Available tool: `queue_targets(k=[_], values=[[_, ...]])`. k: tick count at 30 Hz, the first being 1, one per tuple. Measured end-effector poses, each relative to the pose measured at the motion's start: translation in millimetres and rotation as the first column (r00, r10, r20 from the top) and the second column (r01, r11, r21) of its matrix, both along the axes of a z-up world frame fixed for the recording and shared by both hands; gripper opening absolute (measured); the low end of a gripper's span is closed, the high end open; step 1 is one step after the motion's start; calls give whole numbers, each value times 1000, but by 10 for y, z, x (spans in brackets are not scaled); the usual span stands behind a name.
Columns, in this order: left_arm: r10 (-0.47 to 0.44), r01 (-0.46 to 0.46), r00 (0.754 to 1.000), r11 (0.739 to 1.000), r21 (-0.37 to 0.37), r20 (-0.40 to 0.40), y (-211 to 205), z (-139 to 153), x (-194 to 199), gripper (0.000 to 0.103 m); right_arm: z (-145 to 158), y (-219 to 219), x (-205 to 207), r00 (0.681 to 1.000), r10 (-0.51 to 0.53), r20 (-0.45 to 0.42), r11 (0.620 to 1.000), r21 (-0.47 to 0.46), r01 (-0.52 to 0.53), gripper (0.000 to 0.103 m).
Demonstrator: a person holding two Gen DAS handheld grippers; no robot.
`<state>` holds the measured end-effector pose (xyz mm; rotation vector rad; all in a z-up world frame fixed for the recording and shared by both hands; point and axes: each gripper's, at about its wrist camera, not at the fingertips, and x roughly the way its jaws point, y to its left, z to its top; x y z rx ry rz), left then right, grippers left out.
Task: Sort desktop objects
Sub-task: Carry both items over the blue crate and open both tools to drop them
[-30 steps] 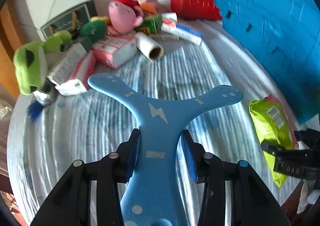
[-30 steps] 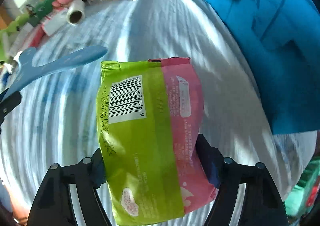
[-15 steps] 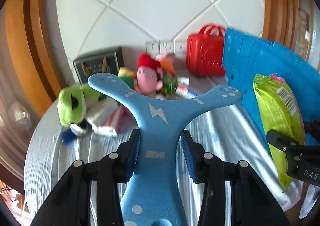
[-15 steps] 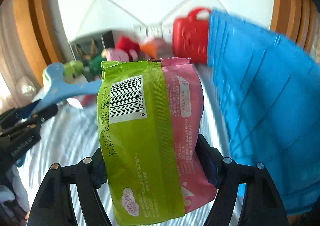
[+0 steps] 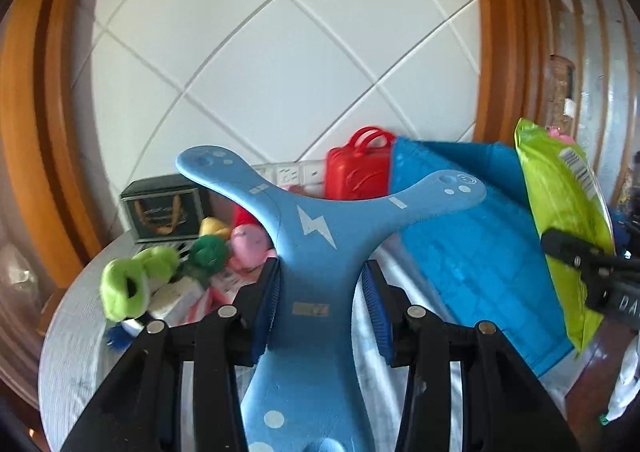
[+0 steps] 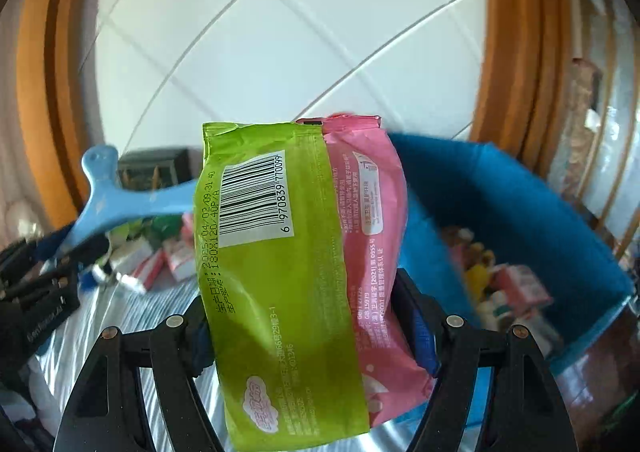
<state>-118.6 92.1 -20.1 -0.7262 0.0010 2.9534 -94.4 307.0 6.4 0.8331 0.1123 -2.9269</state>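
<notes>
My left gripper [image 5: 320, 308] is shut on the stem of a blue three-armed boomerang toy [image 5: 316, 236] with a white lightning mark, held up above the table. My right gripper [image 6: 308, 326] is shut on a green and pink wipes pack [image 6: 288, 252], barcode side up, also lifted high. The pack [image 5: 560, 220] shows at the right of the left wrist view, the boomerang [image 6: 116, 204] at the left of the right wrist view. To the right stands a blue bin [image 6: 540, 204] with several items inside it.
Plush toys [image 5: 128, 288], boxes and tubes lie piled at the far left of the round cloth-covered table [image 5: 68, 336]. A red case [image 5: 356, 172] and a dark framed picture [image 5: 164, 208] stand against the white tiled wall. Wooden frames flank the wall.
Both grippers rose from near the tabletop and tilted up, each still holding its object. The wall now fills the upper views, and the bin's inside has come into sight.
</notes>
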Motion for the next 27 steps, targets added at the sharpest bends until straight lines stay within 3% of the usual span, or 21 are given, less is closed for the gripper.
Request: queue_targets(k=[6,14,21,27], values=[[-44,44,998,999,6,-34,792,194,-115,41,235,671,-75,996,-66,-61,998,-5,66,76],[-41,44,996,998,46,-75,2225,414,-299,41,339,2049,-260,989,-86,-116,996,30,90,76],[-33,33,999,999,11,-25,3384,523,-510,41,190,3063,-632,994,-80,-77,995,60,85,76],[-34,39,995,998,-54,91,4074,382,-943,41,-67,3604,-913,996,-92,-5,995,30,92,76]])
